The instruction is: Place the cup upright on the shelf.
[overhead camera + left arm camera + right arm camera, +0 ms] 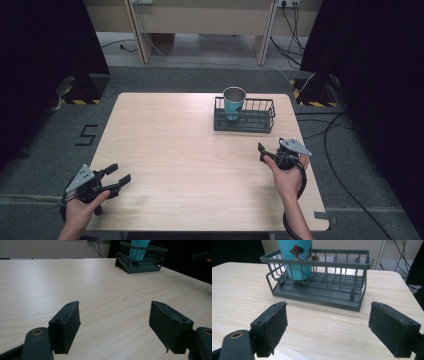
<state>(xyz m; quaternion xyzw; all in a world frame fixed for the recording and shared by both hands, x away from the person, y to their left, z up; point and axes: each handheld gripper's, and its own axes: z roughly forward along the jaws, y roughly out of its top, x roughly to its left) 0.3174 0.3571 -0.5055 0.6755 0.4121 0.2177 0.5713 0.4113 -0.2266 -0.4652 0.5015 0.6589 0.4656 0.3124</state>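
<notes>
Your right gripper (264, 151) hangs over the near right part of the pale wood-grain counter (175, 150), jaws spread wide and nothing between them. It faces the dark grey wire basket (319, 282), which stands toward the far right of the counter. In the left end of that basket a teal cup with a metal rim and a small cartoon print (295, 257) stands upright, its base on the basket floor. From the right gripper view, the basket sits a little ahead of the jaws, and the cup lies left of their centre line.

Your left gripper (116, 181) waits at the near left corner, released as well and holding nothing, well apart from the basket.

This reads as the approach stage: nothing is grasped yet, and the right gripper is the nearer one. The next move likely calls for you to lift that gripper above the basket's rim, shift it toward the cup's side, and bring the jaws around the cup wall above the wire rail. Watch the rail itself; a low approach would catch the bars instead of the cup.
</notes>
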